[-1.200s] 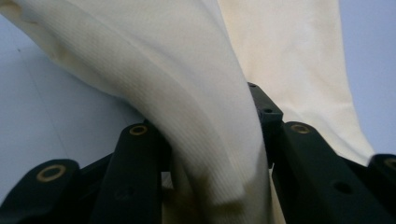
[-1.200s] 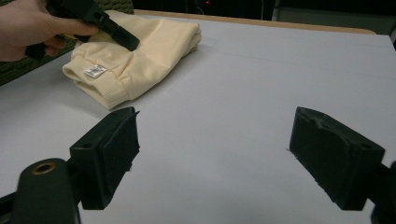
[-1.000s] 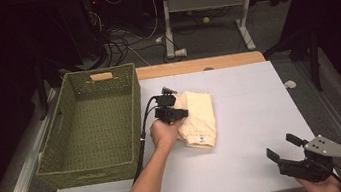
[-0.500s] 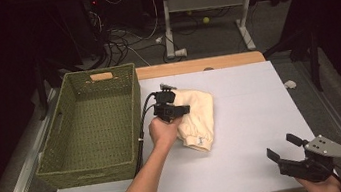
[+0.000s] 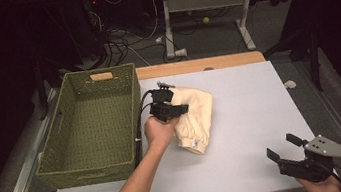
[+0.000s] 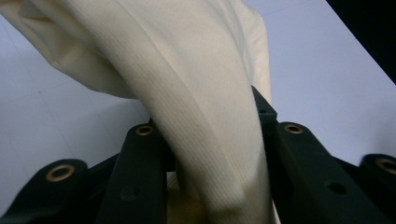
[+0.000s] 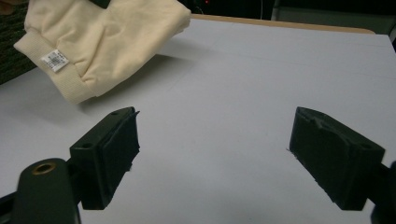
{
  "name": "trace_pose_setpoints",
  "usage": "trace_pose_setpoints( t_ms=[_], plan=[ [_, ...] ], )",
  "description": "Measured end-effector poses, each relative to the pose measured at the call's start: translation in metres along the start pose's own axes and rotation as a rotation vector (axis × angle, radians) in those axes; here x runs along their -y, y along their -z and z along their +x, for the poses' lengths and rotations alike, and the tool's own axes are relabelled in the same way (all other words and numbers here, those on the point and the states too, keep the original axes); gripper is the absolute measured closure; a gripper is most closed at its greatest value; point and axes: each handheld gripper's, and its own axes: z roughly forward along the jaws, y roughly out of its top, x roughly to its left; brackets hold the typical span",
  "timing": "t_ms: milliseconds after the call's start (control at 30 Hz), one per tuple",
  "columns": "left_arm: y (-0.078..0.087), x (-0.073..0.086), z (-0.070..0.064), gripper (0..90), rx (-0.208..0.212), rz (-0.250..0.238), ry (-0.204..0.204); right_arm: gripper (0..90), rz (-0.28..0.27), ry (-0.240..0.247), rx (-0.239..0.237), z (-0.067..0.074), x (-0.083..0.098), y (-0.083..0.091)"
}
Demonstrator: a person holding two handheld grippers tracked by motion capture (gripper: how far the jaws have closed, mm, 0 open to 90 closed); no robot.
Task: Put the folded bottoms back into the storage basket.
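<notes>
a green woven basket (image 5: 90, 132) sits at the left of the white table (image 5: 252, 115), with a tan handle patch (image 5: 101, 76) on its far wall. a wooden strip (image 5: 199, 65) edges the table's far side. past it, cables (image 5: 122, 37), a grey desk frame (image 5: 201, 6) and a small yellow ball (image 5: 206, 20) are on the floor.

Both grippers are matte black. The left gripper (image 5: 176, 109) trails a black cable beside the basket (image 5: 89, 125). Its 2 fingers (image 6: 140, 177) carry brass-ringed holes. The right gripper (image 5: 283, 149) bears a grey 3-cornered plate with small holes; its fingers (image 7: 114, 149) end in blocky pads. Forearms are unsleeved.
</notes>
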Motion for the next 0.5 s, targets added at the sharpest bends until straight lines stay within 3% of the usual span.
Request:
trace_pose_setpoints(
  t_ms=[500],
  plan=[
    [0.027,-0.002,-0.008,64.3,-0.007,-0.01,-0.022,16.5,0.002,0.0,0.002,0.0,0.0,0.0]
  ],
)
